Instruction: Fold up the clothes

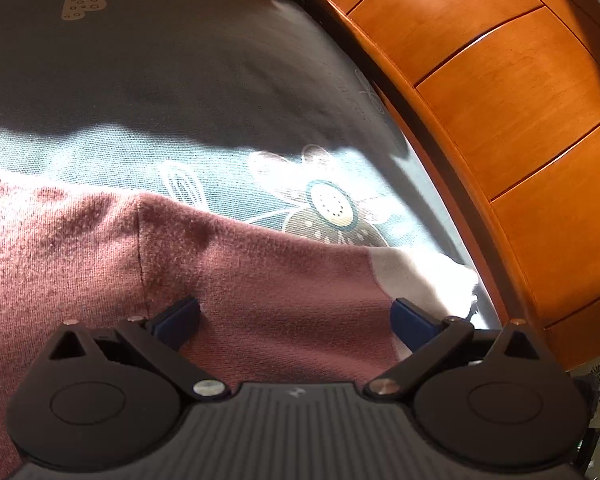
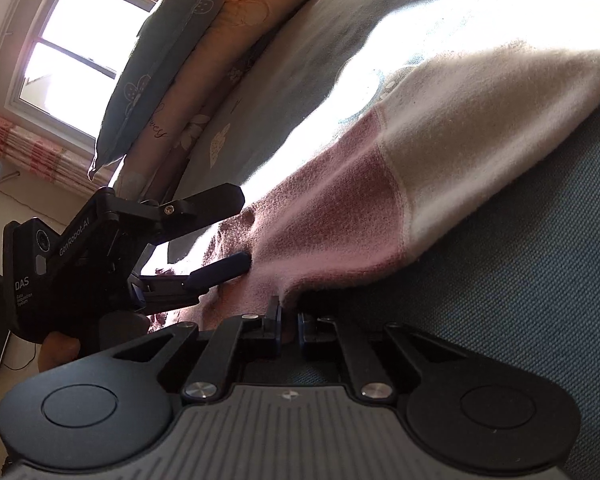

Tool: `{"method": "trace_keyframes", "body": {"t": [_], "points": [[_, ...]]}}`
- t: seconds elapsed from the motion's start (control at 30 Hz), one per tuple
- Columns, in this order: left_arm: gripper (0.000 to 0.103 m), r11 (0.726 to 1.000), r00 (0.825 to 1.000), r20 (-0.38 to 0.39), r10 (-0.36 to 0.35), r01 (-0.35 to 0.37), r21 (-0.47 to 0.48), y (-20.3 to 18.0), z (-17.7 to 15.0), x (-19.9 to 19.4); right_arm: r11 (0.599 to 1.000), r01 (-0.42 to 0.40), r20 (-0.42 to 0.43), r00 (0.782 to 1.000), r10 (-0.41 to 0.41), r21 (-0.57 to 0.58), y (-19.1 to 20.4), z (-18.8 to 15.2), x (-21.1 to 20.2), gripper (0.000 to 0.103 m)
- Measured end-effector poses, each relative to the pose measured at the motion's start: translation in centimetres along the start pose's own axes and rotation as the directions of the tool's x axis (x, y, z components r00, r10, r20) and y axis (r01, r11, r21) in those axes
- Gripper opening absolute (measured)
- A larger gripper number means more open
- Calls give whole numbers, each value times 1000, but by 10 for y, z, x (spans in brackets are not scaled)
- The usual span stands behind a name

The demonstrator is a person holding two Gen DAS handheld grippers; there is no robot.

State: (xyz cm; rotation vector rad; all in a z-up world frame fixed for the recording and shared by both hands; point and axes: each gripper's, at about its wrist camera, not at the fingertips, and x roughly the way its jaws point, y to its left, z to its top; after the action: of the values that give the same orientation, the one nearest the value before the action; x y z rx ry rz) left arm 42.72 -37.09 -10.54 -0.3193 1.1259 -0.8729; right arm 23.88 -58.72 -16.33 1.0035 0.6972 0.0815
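The sweater (image 2: 340, 208), pink knit with a cream band at one end, lies spread on the bed (image 2: 520, 300), which is covered by a grey-blue sheet printed with flowers. In the right wrist view the sweater's near edge is gathered into a small fold directly ahead of the right hand-held gripper (image 2: 289, 322), whose jaws are pressed together and pinch that fold of pink knit between their blue pads. The cream band runs away from it, up and to the right, into bright sunlight.

To the left of the right hand-held gripper, the left hand-held gripper (image 2: 224, 236) reaches in over the pink part with its jaws spread wide; its lower finger touches the knit, the upper one is clear of it. In its own view the left hand-held gripper (image 1: 296, 316) shows both blue pads apart over pink cloth.

Beyond the sweater, pillows (image 2: 168, 60) lean at the head of the bed below a window (image 2: 76, 52). A wooden bed board (image 1: 500, 100) runs along the sheet's edge.
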Motion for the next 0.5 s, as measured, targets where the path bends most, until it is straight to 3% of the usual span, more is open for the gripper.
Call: {"method": "trace_keyframes", "body": {"t": [0.2, 0.27, 0.4, 0.5], "points": [[100, 999, 1000, -11, 15, -15, 37, -6, -18, 4, 998, -24, -22, 999, 26, 60, -10, 4, -16, 13], [100, 1000, 1000, -21, -2, 2, 6, -6, -16, 1, 995, -23, 26, 999, 21, 95, -20, 7, -34, 26], [100, 998, 998, -26, -59, 59, -1, -10, -21, -4, 980, -39, 104, 994, 19, 197, -40, 9, -49, 27], [100, 999, 998, -42, -41, 41, 9, -8, -26, 3, 963, -76, 140, 989, 40, 260, -48, 8, -46, 27]]}}
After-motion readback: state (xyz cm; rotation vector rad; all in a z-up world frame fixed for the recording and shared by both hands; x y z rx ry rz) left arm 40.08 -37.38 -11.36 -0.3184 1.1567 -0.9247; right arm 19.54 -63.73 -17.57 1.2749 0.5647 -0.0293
